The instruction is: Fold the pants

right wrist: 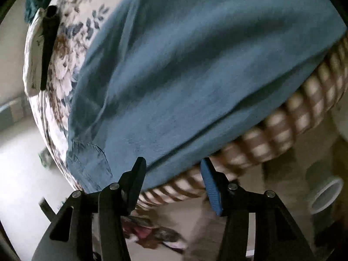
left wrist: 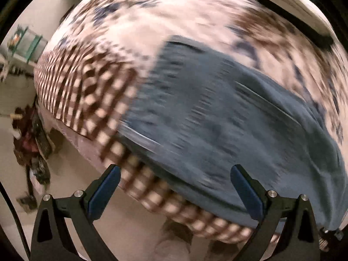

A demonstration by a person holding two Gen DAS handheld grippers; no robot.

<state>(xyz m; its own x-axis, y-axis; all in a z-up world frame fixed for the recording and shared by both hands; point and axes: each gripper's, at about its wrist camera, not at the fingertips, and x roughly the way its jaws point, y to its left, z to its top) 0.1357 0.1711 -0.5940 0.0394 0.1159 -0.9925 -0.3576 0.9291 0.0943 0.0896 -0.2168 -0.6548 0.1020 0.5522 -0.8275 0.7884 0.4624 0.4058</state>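
Blue pants [left wrist: 228, 117] lie spread on a bed [left wrist: 195, 17] covered in a floral sheet, their near edge running along the bed's brown-and-cream checked border [left wrist: 87, 91]. In the left wrist view, blurred by motion, a green rack [left wrist: 26, 43] stands on the floor far left of the bed, and a dark heap of clutter [left wrist: 28, 143] sits on the floor below it. The left gripper [left wrist: 175, 192] hovers over the bed's near edge with its jaws wide apart and nothing between them (the checked border and the pants' edge show through the gap). A black strap-like object [left wrist: 298, 24] lies across the bed's far right corner. In the right wrist view, that same black object [right wrist: 49, 43] sits on the bed left of the pants, whose pocket [right wrist: 89, 158] lies just left of the right gripper [right wrist: 173, 184]. Its jaws stand parted and empty above the pants' near edge. A white ring-shaped item [right wrist: 326, 195] rests on the floor right of the bed.
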